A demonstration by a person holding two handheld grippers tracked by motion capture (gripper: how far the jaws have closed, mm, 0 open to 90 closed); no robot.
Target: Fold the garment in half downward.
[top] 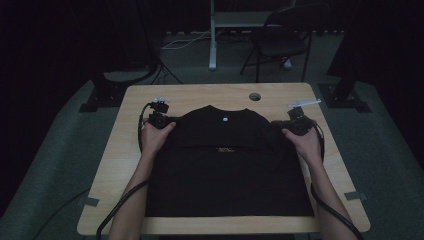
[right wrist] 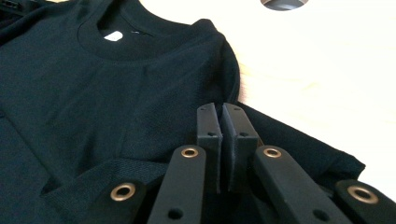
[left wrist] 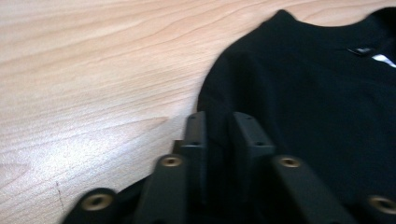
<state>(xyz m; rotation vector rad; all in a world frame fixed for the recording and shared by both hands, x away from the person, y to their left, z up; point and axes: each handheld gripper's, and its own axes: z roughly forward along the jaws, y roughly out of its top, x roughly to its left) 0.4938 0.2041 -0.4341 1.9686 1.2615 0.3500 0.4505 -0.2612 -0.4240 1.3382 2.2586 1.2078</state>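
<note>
Black T-shirt (top: 225, 165) spread flat on the wooden tabletop (top: 125, 165), collar toward the far edge, hem along the near edge; upper part folded down over the body, small white label (top: 225, 119) showing inside the neck.

Both forearms reaching in from the near edge, roughly level over the cloth, hands wrapped around the tool bodies at the shirt's two far corners, well apart — one at each shoulder.

Left tool (left wrist: 218, 126) at the left shoulder edge, pointing along the tabletop toward the collar. Jaws nearly together, a narrow gap between them with black fabric in it; pinching the shirt's edge as far as the left gripper view lets on. Bare wood just to the left of the jaws.

Right tool (right wrist: 223, 122) at the right shoulder, angled inward toward the neckline. Jaws pressed tight together, a fold of the black fabric bunched under and around them — clamped on the shirt's sleeve edge. Pale tabletop beyond, round cable hole (right wrist: 284, 3) at the far side.

Cables (top: 120, 200) trailing back from both hands past the forearms, off the near edge.
</note>
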